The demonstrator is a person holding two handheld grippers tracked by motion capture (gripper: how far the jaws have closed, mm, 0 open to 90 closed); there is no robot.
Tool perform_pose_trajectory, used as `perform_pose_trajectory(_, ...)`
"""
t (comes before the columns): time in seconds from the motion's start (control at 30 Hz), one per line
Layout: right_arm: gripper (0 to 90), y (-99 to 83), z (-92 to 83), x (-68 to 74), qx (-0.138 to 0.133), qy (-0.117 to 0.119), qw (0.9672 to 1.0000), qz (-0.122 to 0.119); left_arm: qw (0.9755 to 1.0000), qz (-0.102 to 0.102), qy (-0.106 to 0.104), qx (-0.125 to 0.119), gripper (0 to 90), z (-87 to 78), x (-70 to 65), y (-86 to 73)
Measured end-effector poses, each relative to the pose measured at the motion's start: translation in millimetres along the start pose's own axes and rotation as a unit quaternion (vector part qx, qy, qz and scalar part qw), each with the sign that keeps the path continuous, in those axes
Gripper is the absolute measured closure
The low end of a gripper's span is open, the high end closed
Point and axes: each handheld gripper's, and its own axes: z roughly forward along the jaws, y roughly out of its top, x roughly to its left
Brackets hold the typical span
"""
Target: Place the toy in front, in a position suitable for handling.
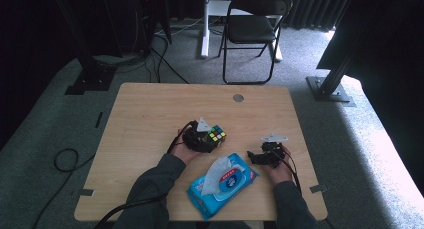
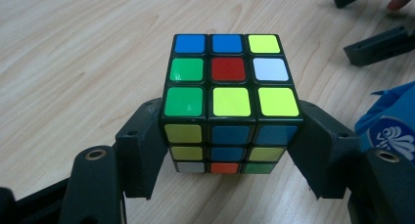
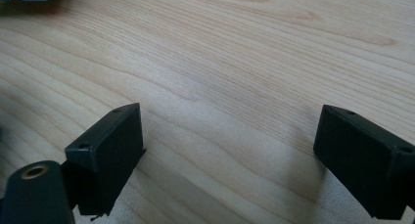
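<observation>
On the table (image 1: 150, 119) in the high view, the puzzle cube (image 1: 217, 134) sits mid-table in the left gripper (image 1: 209, 138), whose view shows both jaws clamping its flat sides (light, rigid, likely slick plastic), while the right gripper (image 3: 230, 150) gapes empty.

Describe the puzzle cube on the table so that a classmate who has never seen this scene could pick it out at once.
Start at the wooden table and find the blue wipes pack near its front edge. Just behind that pack, the left gripper has its jaws closed on the puzzle cube. It is the one black-framed block of small coloured squares, with a red square at the centre of its top face.
</observation>
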Motion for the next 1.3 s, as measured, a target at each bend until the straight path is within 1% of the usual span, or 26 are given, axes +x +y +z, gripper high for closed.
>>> perform_pose_trajectory(0.03,10.8,0.0,0.0,0.0,0.000,0.000,1.0000,0.000,1.0000,0.001,0.000,0.005,34.3,2.5,-0.8,-1.9)
perform_pose_trajectory(0.07,10.8,0.0,0.0,0.0,0.000,0.000,1.0000,0.000,0.9999,0.010,0.001,0.014,34.3,5.5,-2.3,-4.1)
perform_pose_trajectory(0.13,10.8,0.0,0.0,-0.1,0.000,0.000,1.0000,0.000,0.9999,0.004,-0.001,0.010,34.3,6.1,-2.1,-5.5)
perform_pose_trajectory(0.23,10.8,0.0,0.0,0.0,0.000,0.000,1.0000,0.000,0.9999,0.003,-0.002,0.011,34.2,6.0,-0.5,-6.1)
perform_pose_trajectory(0.47,10.8,-0.1,0.0,0.0,0.000,0.000,1.0000,-0.001,0.9999,0.005,-0.005,0.012,34.0,5.4,0.1,-9.0)
perform_pose_trajectory(0.5,10.8,-0.1,-0.1,0.0,0.000,0.000,1.0000,0.000,0.9999,0.008,-0.004,0.012,34.0,5.1,0.3,-10.0)
perform_pose_trajectory(0.63,10.8,-0.1,0.0,0.0,0.000,0.000,1.0000,-0.001,0.9999,0.007,-0.002,0.011,33.1,4.5,1.1,-12.1)
perform_pose_trajectory(0.7,10.8,-0.1,-0.1,0.0,0.000,0.000,1.0000,-0.001,0.9999,0.007,0.008,0.008,29.6,1.3,1.7,-12.2)
perform_pose_trajectory(0.77,10.8,-0.1,0.0,0.0,0.000,0.000,1.0000,-0.001,0.9999,0.007,0.009,0.007,28.4,0.3,1.9,-11.9)
perform_pose_trajectory(0.83,10.8,-0.1,0.0,0.0,0.000,0.000,1.0000,-0.001,0.9999,0.007,0.015,0.003,26.4,-2.5,2.1,-11.1)
perform_pose_trajectory(0.87,10.8,-0.1,0.0,0.0,0.000,0.000,1.0000,-0.001,0.9999,0.004,0.014,0.000,26.1,-3.8,2.2,-10.8)
perform_pose_trajectory(0.93,10.8,-0.1,0.0,0.1,0.000,0.000,1.0000,0.000,0.9998,0.006,0.018,-0.003,26.0,-7.3,2.5,-9.7)
perform_pose_trajectory(1.07,10.8,-0.1,-0.1,0.1,0.000,0.000,1.0000,0.000,0.9998,0.003,0.019,-0.010,25.9,-13.4,3.1,-8.9)
perform_pose_trajectory(1.2,10.8,-0.4,-0.3,0.7,0.000,-0.001,1.0000,0.001,0.9997,0.002,0.022,-0.012,26.0,-18.5,3.4,-8.7)
perform_pose_trajectory(1.23,10.9,-0.6,-0.5,1.0,0.000,0.000,1.0000,0.000,0.9997,0.000,0.021,-0.016,26.0,-22.7,3.1,-9.0)
perform_pose_trajectory(1.27,14.1,-1.3,-1.6,1.6,-0.004,0.004,1.0000,-0.003,0.9996,-0.001,0.021,-0.017,26.2,-24.3,2.9,-9.2)
perform_pose_trajectory(1.3,14.2,-1.6,-1.9,1.9,-0.004,0.005,1.0000,-0.004,0.9997,-0.002,0.018,-0.018,26.7,-26.9,2.2,-9.6)
